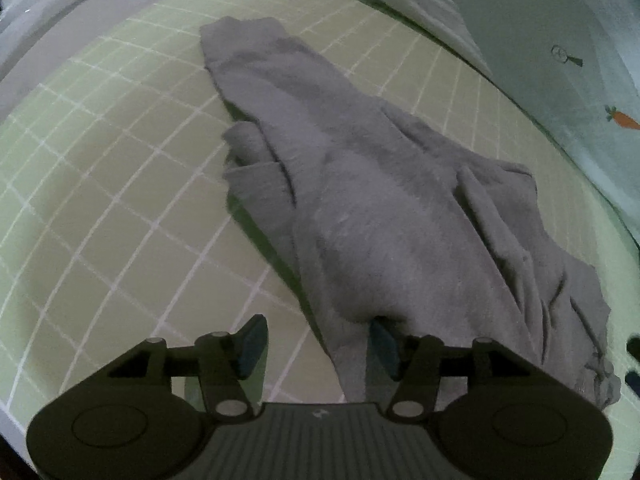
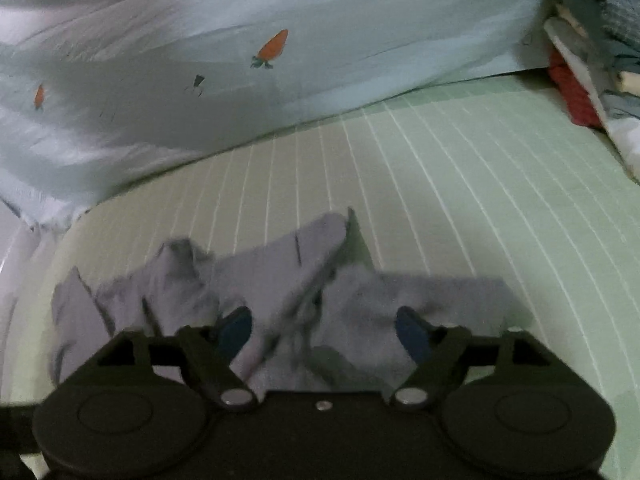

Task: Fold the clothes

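While grey garment [image 1: 360, 208] lies rumpled across centre of green checked sheet [image 1: 100, 200], both grippers released: left gripper [image 1: 316, 346] astride lower hem, right gripper [image 2: 324, 334] over bunched cloth; step judged between folds; next likely needs fresh edge grasp

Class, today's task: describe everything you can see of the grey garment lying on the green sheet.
The grey garment looks like soft, fleecy fabric, plain in colour. It lies crumpled, not yet neatly folded, stretched diagonally across the green grid-lined sheet, with one narrow end far away and bunched, wrinkled folds nearer the camera. Its near edge hangs between the spread fingers of the left gripper, against one pad. In the right wrist view, the right gripper is open over its rumpled folds. What kind of garment it is cannot be told.
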Tool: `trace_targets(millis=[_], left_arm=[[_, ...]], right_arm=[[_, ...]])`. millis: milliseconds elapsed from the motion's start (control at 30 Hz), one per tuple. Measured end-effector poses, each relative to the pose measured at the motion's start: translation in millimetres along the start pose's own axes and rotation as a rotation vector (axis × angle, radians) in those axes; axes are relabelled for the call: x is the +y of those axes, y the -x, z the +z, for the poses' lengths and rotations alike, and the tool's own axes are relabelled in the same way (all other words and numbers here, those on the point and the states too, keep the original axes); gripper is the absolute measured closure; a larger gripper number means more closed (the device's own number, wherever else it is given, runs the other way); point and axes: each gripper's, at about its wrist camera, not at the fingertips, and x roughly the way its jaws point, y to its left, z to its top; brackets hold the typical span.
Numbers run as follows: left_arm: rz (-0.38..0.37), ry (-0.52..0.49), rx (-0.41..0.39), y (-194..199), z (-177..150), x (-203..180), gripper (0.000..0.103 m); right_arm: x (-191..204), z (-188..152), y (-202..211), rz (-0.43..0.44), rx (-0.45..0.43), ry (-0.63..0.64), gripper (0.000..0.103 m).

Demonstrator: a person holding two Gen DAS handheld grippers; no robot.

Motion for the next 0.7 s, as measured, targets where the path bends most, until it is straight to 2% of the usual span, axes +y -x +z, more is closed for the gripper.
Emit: trace_targets(millis=[67, 133, 200, 233, 267, 333, 367, 500, 600, 667, 700], left_arm=[[0.003, -0.006, 0.003, -3, 4, -6, 0.045], [-0.003, -0.012, -0.007, -6, 8, -8, 0.051], [-0.052, 0.027, -0.007, -11, 17, -7, 0.080], [-0.079, 0.049, -0.006, -14, 22, -6, 0.081], [-0.081, 0.056, -0.007, -18, 29, -8, 0.082], [-0.052, 0.022, -0.023, -25, 46, -20, 0.083], [-0.034, -0.010, -0.029, -29, 57, -29, 0.084], [-0.024, -0.105, -0.059, -56, 110, -64, 0.085], [-0.032, -0.131, -0.070, -76, 149, -99, 0.085], [-0.030, -0.165, -0.093, -74, 156, -119, 0.085], [-0.029, -0.184, -0.107, -72, 158, -128, 0.081]], right_arm=[[2, 12, -21, 0.009, 0.028, 0.000, 0.021], [5, 20, -43, 0.012, 0.059, 0.003, 0.021], [9, 26, -65, 0.019, 0.091, 0.010, 0.022], [11, 28, -74, 0.028, 0.106, 0.018, 0.030], [13, 30, -82, 0.036, 0.125, 0.032, 0.054], [15, 32, -91, 0.030, 0.136, 0.067, 0.084], [15, 33, -94, 0.024, 0.137, 0.085, 0.092], [1, 28, -82, -0.035, 0.120, 0.095, 0.095], [-19, 12, -65, -0.047, 0.151, -0.012, 0.095], [-25, 1, -55, -0.042, 0.167, -0.062, 0.095], [-26, -5, -49, -0.040, 0.171, -0.075, 0.095]])
